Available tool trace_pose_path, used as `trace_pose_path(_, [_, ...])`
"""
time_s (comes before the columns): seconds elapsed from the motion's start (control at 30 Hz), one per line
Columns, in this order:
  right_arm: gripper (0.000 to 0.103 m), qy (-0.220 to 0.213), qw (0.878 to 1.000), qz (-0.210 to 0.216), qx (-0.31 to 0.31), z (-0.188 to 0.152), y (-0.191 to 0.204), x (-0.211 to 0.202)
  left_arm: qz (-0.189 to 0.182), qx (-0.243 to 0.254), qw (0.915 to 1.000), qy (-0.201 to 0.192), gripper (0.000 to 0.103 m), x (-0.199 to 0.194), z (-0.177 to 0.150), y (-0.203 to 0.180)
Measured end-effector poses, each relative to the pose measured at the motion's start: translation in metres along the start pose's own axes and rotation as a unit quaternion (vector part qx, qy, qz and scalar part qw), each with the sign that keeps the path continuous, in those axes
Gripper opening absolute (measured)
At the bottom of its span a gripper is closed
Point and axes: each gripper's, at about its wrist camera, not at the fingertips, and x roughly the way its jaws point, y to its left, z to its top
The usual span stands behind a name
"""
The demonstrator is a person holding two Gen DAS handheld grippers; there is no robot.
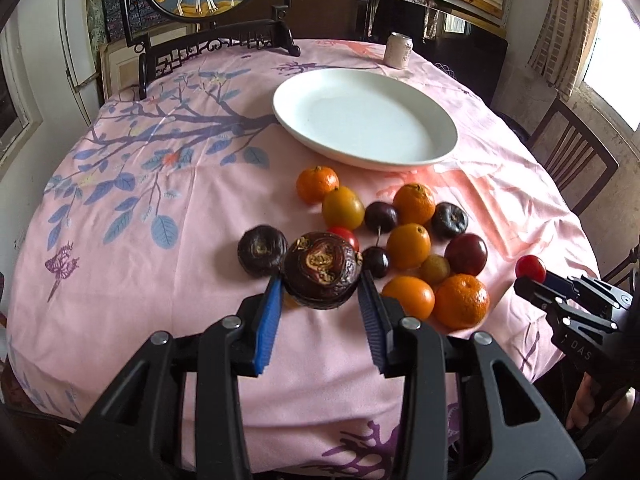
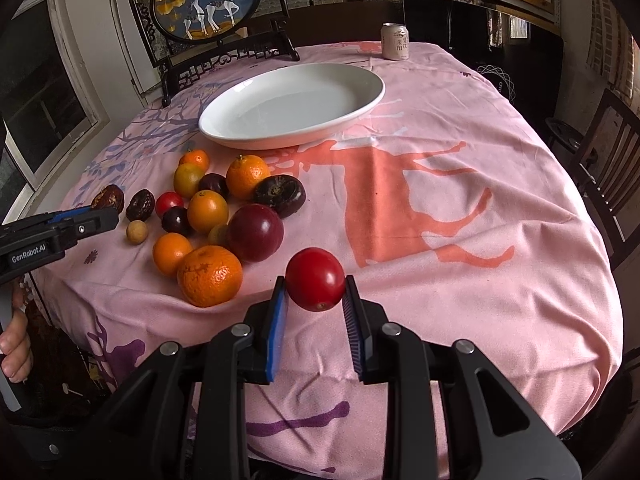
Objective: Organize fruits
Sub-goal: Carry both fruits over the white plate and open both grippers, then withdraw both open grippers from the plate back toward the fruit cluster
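Now, going left to right:
Left gripper: we are pinching a dark brown, wrinkled round water chestnut point(image 1: 321, 276) between the blue pads of our left gripper point(image 1: 320, 280), holding it just above the cloth at the left end of the fruit pile.
Second chestnut: another dark, flattened water chestnut point(image 1: 262, 251) is lying on the pink tablecloth point(image 1: 160, 320) just left of the held one.
Small nut-like fruit: a small round tan fruit point(image 2: 137, 232) is sitting alone beside the pile, showing only in the right wrist view.
Fruit pile: orange mandarins such as the big dimpled one point(image 1: 461, 301), a yellow-orange tomato point(image 1: 343, 207), dark cherries point(image 1: 380, 216) and a large dark red plum point(image 1: 466, 254) are clustering close together, many touching, in front of the plate.
Plate: a wide oval white ceramic plate point(image 1: 304, 92) is lying behind the pile, with no fruit in it.
Right gripper: we are pinching a glossy red cherry tomato point(image 2: 315, 279) between the pads of our right gripper point(image 2: 315, 292), holding it above the cloth, right of the pile and apart from it.
Can: a pale drink can point(image 1: 398, 51) is standing upright at the far edge of the table, beyond the plate.
Hand: fingers of a person's hand point(image 2: 16, 344) are wrapping the left tool's handle at the left border of the right wrist view.
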Motion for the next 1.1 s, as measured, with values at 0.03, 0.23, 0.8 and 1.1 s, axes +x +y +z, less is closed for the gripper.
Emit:
trace_pose_path(0.03, [0.028, -0.004, 1.000, 0.002, -0.004, 0.005, 0.001, -0.002, 0.003, 0.004, 1.0000, -0.006, 0.038, 0.000, 0.009, 0.000])
trace_pose_path(0.23, [0.028, -0.044, 0.997, 0.028, -0.053, 0.080, 0.010, -0.007, 0.018, 0.007, 0.9996, -0.020, 0.039, 0.022, 0.100, 0.001])
trace_pose_path(0.8, [0.042, 0.066, 0.992, 0.028, -0.100, 0.243, -0.006, 0.187, -0.025, -0.026, 0.9927, 0.115, 0.047, 0.206, 0.237, -0.007])
trace_pose_path(1.1, [0.059, -0.006, 0.995, -0.025, -0.098, 0.210, -0.005, 0.085, -0.003, -0.020, 0.9994, 0.027, 0.076, 0.102, 0.191, 0.024])
